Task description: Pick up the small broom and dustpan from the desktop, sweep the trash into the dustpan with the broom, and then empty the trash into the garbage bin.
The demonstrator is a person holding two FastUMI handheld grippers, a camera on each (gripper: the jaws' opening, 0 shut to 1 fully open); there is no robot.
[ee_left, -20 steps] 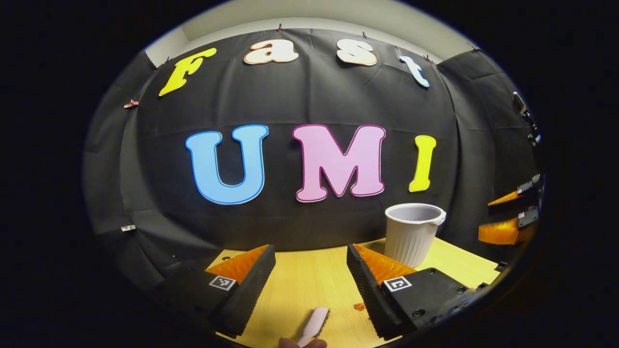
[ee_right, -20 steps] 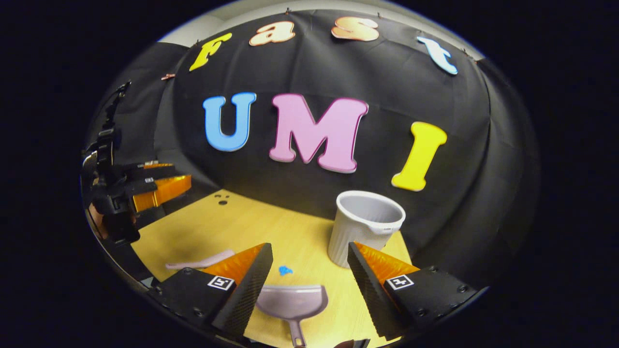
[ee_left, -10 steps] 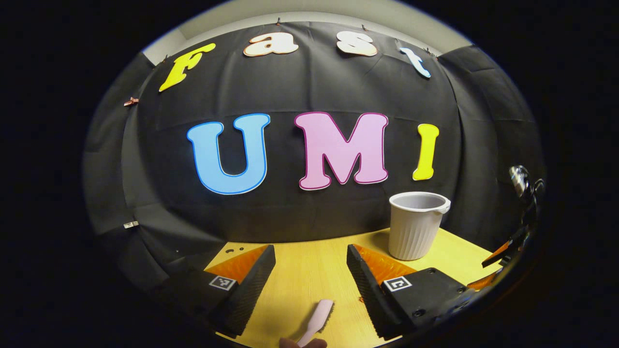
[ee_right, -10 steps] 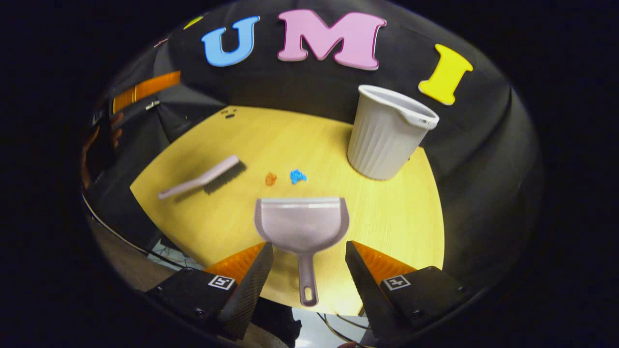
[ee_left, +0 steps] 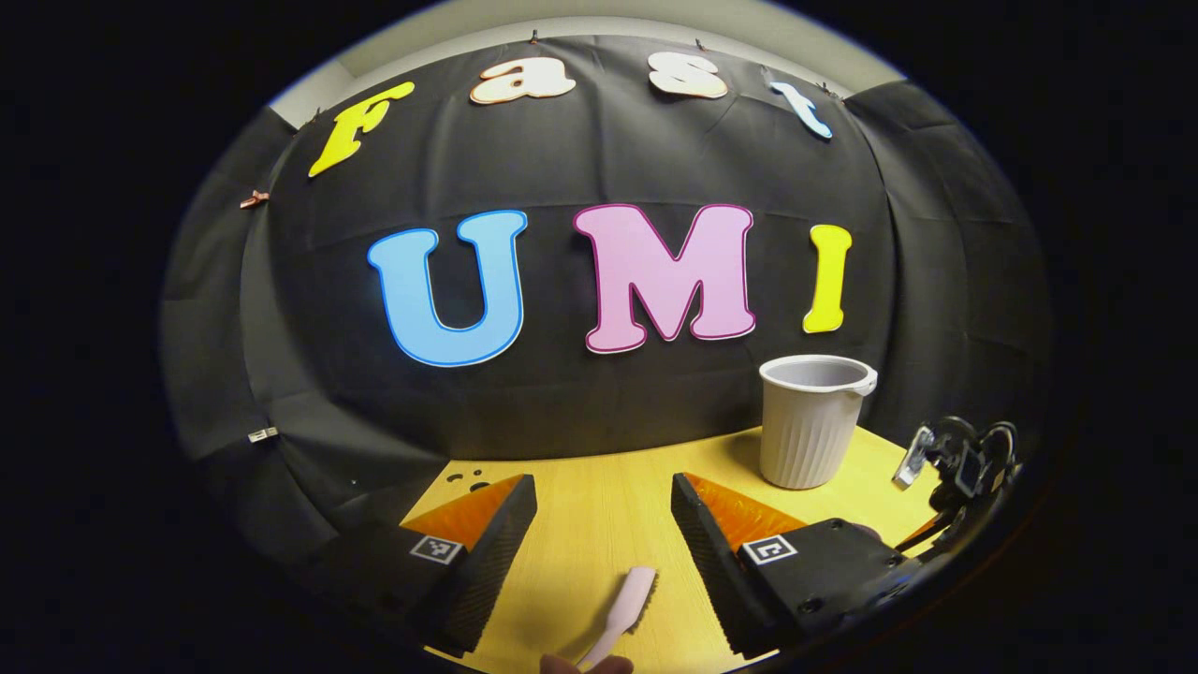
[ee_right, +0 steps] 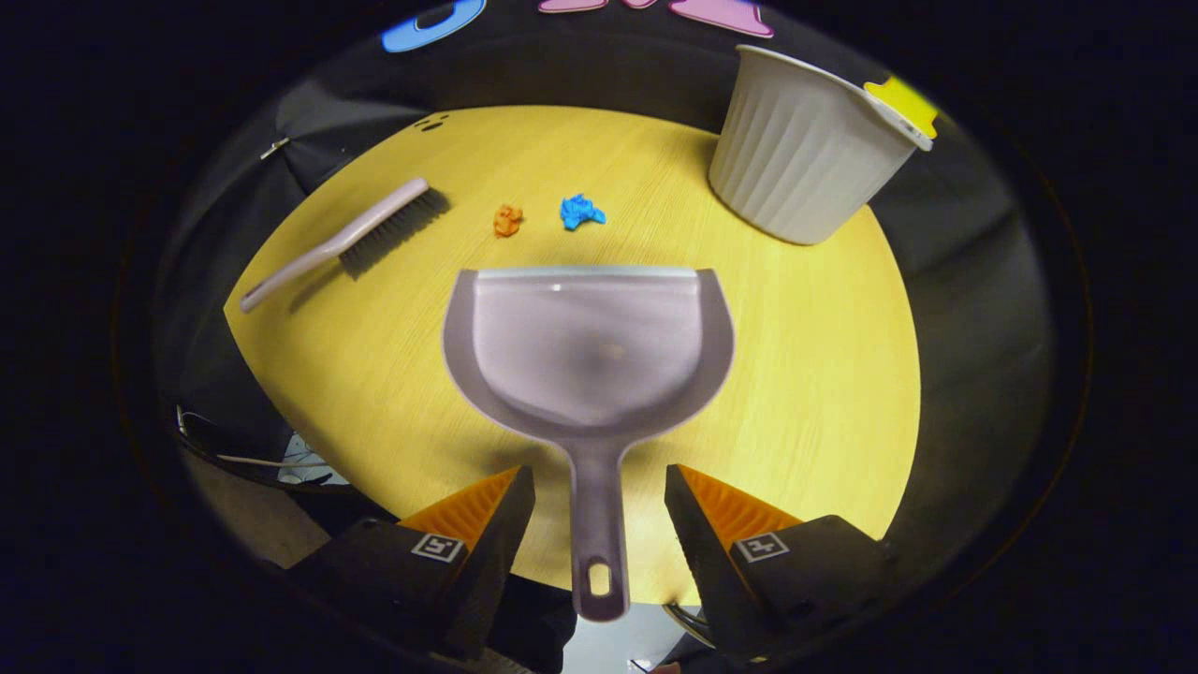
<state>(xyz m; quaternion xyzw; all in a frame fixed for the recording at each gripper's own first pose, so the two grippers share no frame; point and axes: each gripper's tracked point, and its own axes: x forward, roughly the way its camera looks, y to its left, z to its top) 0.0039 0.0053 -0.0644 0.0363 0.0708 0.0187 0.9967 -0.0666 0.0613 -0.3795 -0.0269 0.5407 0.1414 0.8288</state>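
Observation:
In the right gripper view a grey dustpan lies flat on the yellow desk, its handle pointing back between my open right gripper; the fingers stand on either side of the handle without touching it. Beyond the pan lie an orange scrap and a blue scrap. The small broom lies at the left, bristles down. In the left gripper view my left gripper stands open above the broom, and the bin stands at the right.
A ribbed white garbage bin stands at the desk's far right corner. The desk's near edge runs just under the dustpan handle, with cables and floor below. The other gripper's body shows at the right edge of the left gripper view.
My right gripper has tilted down and come closer to the dustpan, so its handle now lies between the fingers. The left gripper has barely shifted over the broom.

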